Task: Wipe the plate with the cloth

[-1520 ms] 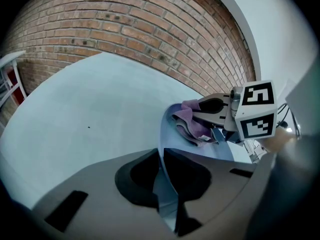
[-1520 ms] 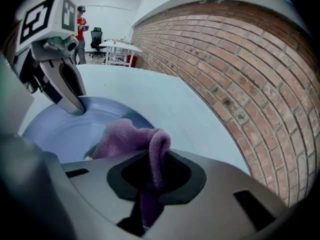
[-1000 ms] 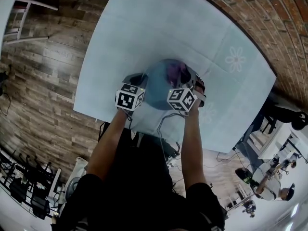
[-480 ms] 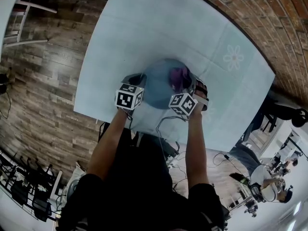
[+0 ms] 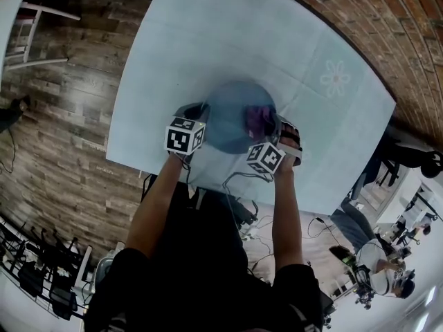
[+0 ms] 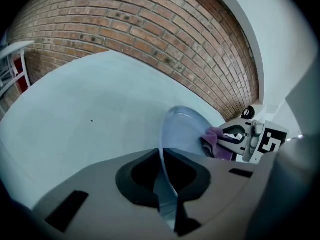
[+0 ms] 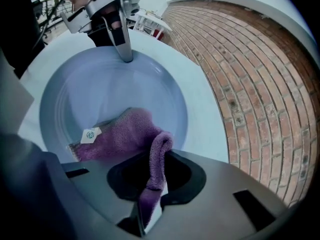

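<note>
Wiping is in hand: the left gripper (image 6: 169, 204) pinches the rim of the plate (image 5: 228, 113) and steadies it on the worktop (image 5: 242, 33), and the right gripper (image 7: 150, 204) is clamped on the purple cloth (image 7: 120, 134) (it lies inside the plate) — next, I judge, comes a sweep over the rest of the surface.

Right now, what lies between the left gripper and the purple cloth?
Only bare surface of the round blue plate, from the rim the left gripper clamps across to the purple cloth. The right gripper view shows it plainly.
</note>
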Available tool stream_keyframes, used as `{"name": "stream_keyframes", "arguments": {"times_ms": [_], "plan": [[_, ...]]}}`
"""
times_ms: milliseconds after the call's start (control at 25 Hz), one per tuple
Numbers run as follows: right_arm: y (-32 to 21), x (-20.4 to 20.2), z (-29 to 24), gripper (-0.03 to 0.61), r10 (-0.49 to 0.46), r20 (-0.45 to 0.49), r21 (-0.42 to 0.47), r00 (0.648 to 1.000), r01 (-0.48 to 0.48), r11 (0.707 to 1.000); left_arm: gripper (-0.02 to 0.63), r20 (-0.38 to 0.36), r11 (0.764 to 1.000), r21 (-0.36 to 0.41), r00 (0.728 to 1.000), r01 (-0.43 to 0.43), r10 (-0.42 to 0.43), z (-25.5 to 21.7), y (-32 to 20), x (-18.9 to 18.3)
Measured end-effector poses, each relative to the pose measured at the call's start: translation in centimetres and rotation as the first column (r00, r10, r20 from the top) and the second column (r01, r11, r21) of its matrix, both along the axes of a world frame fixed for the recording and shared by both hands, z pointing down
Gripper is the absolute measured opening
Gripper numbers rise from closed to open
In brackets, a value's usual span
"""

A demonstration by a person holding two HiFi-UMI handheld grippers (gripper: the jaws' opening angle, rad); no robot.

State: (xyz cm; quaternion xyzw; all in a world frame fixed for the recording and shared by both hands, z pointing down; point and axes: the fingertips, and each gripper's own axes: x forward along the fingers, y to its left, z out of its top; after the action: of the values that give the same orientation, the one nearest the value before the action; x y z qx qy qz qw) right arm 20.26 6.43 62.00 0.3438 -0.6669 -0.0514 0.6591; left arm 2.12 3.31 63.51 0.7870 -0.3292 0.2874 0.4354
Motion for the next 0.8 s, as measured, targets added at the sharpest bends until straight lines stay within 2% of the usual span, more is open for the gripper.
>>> {"name": "stream_keyframes", "arguments": {"times_ms": [560,800], "plan": [[3.8,-1.6,0.3,0.067,-0.043,0.027,-0.084,0.999,0.045,0.995,0.052,-0.011,1.000,-0.008,1.000,0.000,0.000,0.2,-0.1,-0.2],[5.3,-2.9,0.3,0.066,-0.061,0.087,-0.143,0.994,0.073,0.987,0.049,-0.016,1.000,-0.016,1.000,0.015,-0.016,0.2,0.0,-0.2]]}}
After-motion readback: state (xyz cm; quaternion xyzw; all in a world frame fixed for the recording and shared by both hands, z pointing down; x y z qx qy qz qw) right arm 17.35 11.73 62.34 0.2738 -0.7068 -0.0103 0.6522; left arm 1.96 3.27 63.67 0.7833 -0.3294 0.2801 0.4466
